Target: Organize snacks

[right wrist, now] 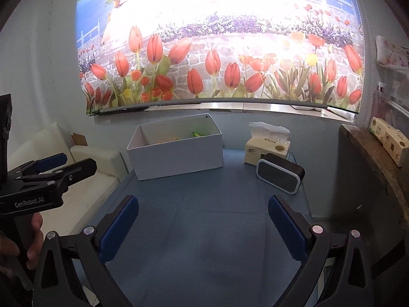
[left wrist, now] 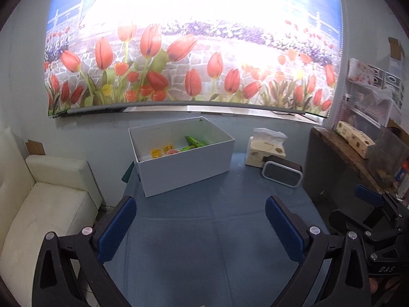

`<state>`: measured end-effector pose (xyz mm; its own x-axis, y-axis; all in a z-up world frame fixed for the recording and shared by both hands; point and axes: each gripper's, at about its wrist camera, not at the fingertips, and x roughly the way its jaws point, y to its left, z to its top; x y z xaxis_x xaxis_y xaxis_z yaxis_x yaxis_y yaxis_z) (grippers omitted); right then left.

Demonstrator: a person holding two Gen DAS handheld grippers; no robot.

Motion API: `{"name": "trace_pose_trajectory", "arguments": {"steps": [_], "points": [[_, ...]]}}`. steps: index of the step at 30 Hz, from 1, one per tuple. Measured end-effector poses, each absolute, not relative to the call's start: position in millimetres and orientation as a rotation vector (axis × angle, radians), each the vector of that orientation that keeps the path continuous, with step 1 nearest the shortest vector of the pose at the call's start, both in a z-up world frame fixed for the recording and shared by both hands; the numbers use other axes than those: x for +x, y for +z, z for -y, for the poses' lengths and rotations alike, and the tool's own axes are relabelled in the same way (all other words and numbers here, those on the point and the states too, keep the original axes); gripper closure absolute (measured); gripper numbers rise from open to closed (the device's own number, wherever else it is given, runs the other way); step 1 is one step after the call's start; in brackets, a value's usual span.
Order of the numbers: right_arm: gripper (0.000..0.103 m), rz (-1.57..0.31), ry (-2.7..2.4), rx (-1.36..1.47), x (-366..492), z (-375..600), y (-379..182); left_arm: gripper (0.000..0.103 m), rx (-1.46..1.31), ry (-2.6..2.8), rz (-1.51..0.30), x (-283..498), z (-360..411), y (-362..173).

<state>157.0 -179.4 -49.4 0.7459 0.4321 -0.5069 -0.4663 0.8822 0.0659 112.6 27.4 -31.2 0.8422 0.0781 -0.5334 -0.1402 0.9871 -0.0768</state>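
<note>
Left tongs (left wrist: 200,226): hovering released over the blue tabletop (left wrist: 204,217), blue pads spread wide, nothing between them.
Right tongs (right wrist: 203,226): likewise hanging released above the same tabletop, gripping nothing; in the left wrist view they are showing at the right edge.
White box (left wrist: 186,163): sitting open at the far side of the tabletop, close to the wall, well apart from both tongs.
Snacks: lying inside the white box; a green packet (left wrist: 195,141) is leaning near the back, yellow jelly cups (left wrist: 156,152) and a reddish cup (left wrist: 170,151) are resting on the floor of the box.
Tissue pack (right wrist: 267,148): standing to the right of the box, tissue sticking up.
Speaker (right wrist: 280,176): lying just in front of the tissue pack.
Sofa (left wrist: 38,204): white, sitting to the left of the tabletop.
Hand (right wrist: 33,232): gripping the left handle.
</note>
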Motion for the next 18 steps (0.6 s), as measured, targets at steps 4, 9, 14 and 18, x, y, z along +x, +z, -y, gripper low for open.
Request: {"name": "trace_pose_trajectory", "arguments": {"steps": [4, 9, 14, 18], "points": [[0.000, -0.505, 0.474, -0.076, 137.9, 187.1, -38.4, 0.000, -0.116, 0.113, -0.540, 98.3, -20.0, -20.2], [0.000, -0.486, 0.475, -0.073, 125.4, 194.2, -31.3, 0.000, -0.122, 0.112, -0.539, 88.7, -18.7, -15.2], [0.000, -0.481, 0.477, -0.071, 121.6, 194.9, -28.4, 0.000, -0.120, 0.123, -0.545, 85.7, -17.0, -17.1], [0.000, -0.475, 0.485, -0.079, 120.0, 193.5, -28.2, 0.000, -0.118, 0.119, -0.543, 84.2, -15.7, -16.8]]}}
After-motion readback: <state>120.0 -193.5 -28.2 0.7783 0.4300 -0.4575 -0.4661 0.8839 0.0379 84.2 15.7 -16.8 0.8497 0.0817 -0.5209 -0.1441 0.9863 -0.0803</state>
